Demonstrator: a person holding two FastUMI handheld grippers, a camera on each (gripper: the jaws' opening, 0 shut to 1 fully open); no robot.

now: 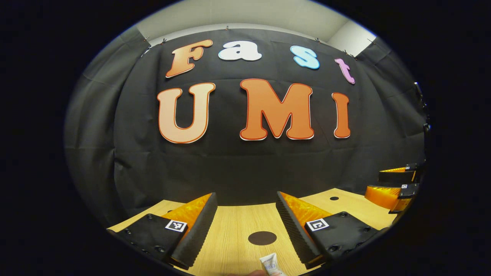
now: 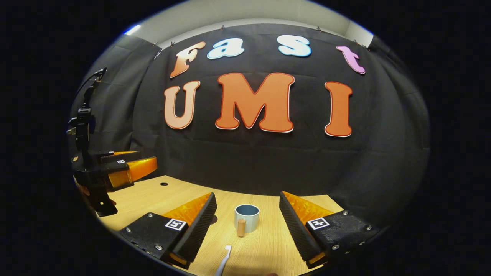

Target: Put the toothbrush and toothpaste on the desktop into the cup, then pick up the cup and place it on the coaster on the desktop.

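— Nothing is looking done yet. Both claws are hanging wide apart, holding nothing: left claw, right claw.

— And the things?

— Toothpaste tube is lying on the bench just below the left claw; toothbrush below the right claw, empty cup ahead between its fingers. Everything is remaining.

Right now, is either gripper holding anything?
Nothing. Left gripper and right gripper are open; toothpaste and toothbrush lie on the desktop.
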